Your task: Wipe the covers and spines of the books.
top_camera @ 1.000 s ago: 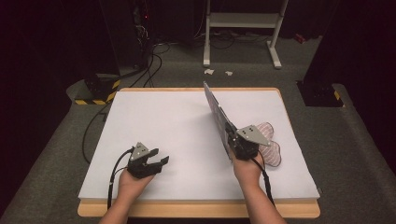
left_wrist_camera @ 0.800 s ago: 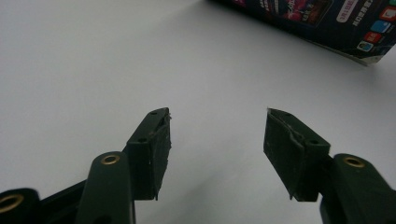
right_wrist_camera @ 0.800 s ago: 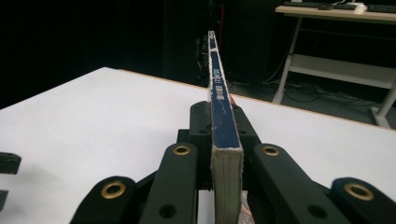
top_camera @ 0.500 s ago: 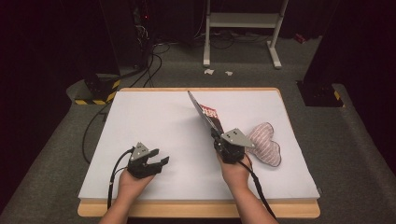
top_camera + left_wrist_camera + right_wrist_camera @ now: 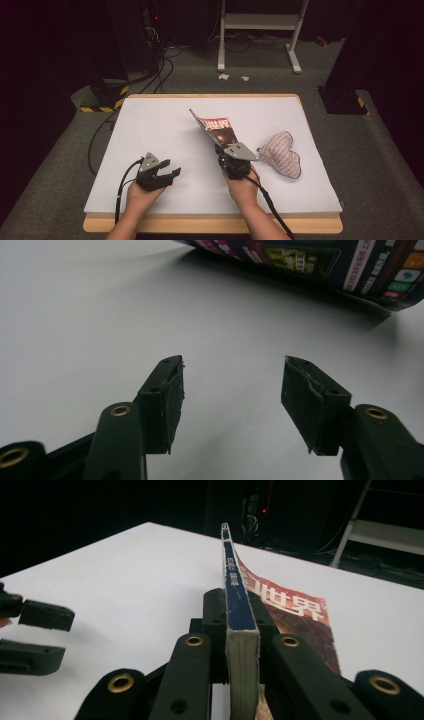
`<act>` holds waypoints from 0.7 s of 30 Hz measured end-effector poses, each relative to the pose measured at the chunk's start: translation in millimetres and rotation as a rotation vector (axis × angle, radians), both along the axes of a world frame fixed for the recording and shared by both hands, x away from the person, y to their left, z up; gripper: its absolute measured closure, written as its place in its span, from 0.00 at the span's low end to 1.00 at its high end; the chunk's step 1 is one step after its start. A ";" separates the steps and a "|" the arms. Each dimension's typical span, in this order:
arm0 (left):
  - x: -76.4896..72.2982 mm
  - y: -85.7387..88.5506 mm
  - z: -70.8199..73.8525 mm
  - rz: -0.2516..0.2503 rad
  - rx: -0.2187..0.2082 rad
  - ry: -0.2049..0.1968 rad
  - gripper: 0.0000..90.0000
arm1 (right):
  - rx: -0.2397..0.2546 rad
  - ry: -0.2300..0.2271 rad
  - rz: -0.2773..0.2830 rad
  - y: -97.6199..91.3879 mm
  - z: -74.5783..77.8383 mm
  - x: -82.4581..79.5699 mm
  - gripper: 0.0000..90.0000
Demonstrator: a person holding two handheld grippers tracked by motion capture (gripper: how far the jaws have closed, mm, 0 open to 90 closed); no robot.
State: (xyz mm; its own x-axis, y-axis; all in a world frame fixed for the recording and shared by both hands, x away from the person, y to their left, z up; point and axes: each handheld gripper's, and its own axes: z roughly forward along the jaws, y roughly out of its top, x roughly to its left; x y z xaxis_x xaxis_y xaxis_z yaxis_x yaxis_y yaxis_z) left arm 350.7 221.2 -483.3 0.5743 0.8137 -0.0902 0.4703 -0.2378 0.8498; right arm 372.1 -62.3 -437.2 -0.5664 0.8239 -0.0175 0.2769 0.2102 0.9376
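A thin magazine (image 5: 216, 127) with a red cover and a blue spine (image 5: 233, 580) is held on edge, tilted, above the middle of the white table (image 5: 150, 125). My right gripper (image 5: 222, 149) is shut on its near edge, and both jaws press the page block (image 5: 239, 605). The red cover falls open to the right. My left gripper (image 5: 175, 173) rests at the front left with its jaws open and nothing between them (image 5: 232, 385). A corner of the magazine (image 5: 320, 260) hangs beyond it. The left gripper's fingers (image 5: 40, 630) appear at the left of the right gripper view.
A striped heart-shaped pillow (image 5: 280, 153) lies on the table just right of my right hand. Cables (image 5: 165, 65) and a white metal stand (image 5: 260, 22) sit on the dark floor behind the table. A black-and-yellow striped block (image 5: 102, 100) is off the table's back left corner.
My right gripper has carried the magazine left and a little down, away from the pillow, and the magazine now leans further over. The left gripper has stayed in place.
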 end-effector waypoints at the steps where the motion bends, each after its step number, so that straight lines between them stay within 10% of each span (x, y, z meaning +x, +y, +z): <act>1: -0.1 0.1 0.1 0.000 0.000 0.000 0.47 | -0.001 0.004 0.004 1.4 -1.2 -0.4 0.93; 21: 0.0 0.1 0.2 -0.004 0.010 0.002 0.47 | -0.025 0.082 0.074 28.4 -29.7 -7.3 0.83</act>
